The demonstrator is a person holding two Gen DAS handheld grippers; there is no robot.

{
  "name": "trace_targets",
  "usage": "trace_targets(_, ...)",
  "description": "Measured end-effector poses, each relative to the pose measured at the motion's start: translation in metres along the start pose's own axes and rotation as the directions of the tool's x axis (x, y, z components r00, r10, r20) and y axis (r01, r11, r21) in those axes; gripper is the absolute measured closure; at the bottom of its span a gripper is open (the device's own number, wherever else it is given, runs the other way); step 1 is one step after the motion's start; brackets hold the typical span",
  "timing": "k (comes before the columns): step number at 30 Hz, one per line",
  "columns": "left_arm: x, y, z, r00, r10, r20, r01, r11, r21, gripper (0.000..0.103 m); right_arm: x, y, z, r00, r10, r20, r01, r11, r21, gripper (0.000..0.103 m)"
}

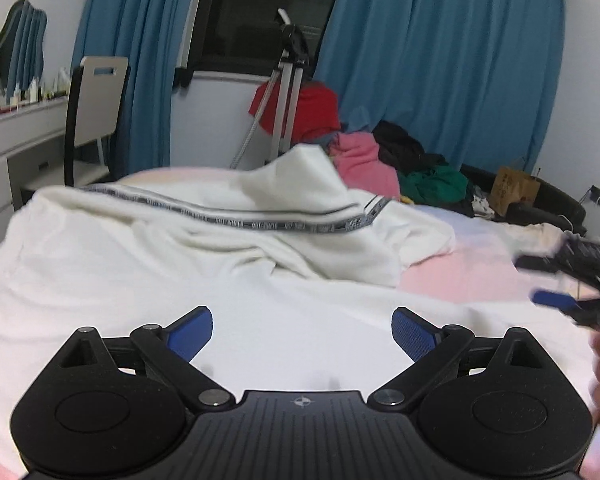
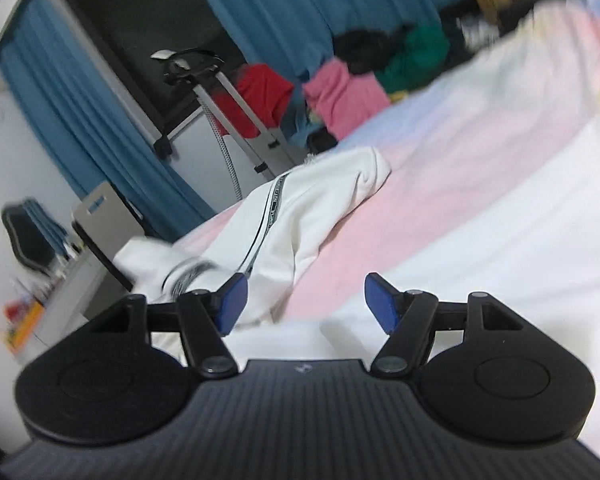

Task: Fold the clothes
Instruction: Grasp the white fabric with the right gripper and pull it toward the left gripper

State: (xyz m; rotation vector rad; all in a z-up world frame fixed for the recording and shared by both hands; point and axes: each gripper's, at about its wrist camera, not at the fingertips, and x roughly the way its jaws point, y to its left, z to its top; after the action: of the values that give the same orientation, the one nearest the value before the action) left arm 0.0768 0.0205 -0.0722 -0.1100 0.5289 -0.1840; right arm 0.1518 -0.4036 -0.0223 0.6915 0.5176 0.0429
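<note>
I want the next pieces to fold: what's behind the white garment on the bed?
Behind the white garment lie pink, black and green clothes; anything beneath them is hidden.

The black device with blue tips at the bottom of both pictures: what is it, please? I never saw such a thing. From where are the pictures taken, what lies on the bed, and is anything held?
It is a hand-held gripper, a two-finger clamp; a person carries one in each hand. Each gripper has a wide-angle camera looking forward along its fingers, so you see its own fingers at the bottom. One picture comes from the left gripper, the other from the right gripper, which is tilted. On the bed lies a white garment with a dark patterned stripe, crumpled, not folded. Behind it is a pile of clothes. Both grippers are open and hold nothing.
</note>
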Motion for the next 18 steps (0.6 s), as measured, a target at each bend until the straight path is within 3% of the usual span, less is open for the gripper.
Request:
trace_targets(3, 0.019, 0.010, -0.007, 1.000, -0.011, -0.007, 0.011, 1.000, -0.020, 0.005, 0.049, -0.021, 0.013, 0.999, 0.019, -0.035, -0.013, 0.987, 0.160, 0.035)
trace_targets(5, 0.034, 0.016, -0.010, 0.999, -0.034, -0.025, 0.033, 0.999, -0.037, 0.005, 0.085, -0.033, 0.025, 0.999, -0.019, -0.030, 0.025, 0.974, 0.224, 0.035)
trace_targets(10, 0.072, 0.024, -0.017, 0.999, -0.053, -0.012, 0.053, 0.998, -0.015, 0.005, 0.172, -0.038, 0.049, 0.999, -0.051, -0.001, 0.049, 0.966, 0.252, 0.035)
trace_targets(13, 0.085, 0.033, -0.021, 0.996, -0.087, -0.006, 0.087, 0.996, -0.034, 0.005, 0.212, -0.027, 0.056, 0.995, -0.093, 0.039, 0.083, 0.974, 0.210, 0.036)
trace_targets(16, 0.102, 0.041, -0.024, 0.993, -0.119, -0.023, 0.117, 0.991, -0.067, 0.005, 0.234, -0.009, 0.067, 0.983, -0.171, 0.070, 0.161, 0.978, 0.129, 0.062)
trace_targets(17, 0.106, 0.042, -0.024, 0.992, -0.120, -0.031, 0.118, 0.991, -0.070, 0.005, 0.239, -0.004, 0.073, 0.975, -0.211, 0.072, 0.204, 0.975, 0.088, 0.081)
trace_targets(18, 0.110, 0.044, -0.024, 0.992, -0.120, -0.039, 0.117, 0.991, -0.071, 0.005, 0.236, 0.002, 0.080, 0.970, -0.227, 0.087, 0.222, 0.973, 0.056, 0.084)
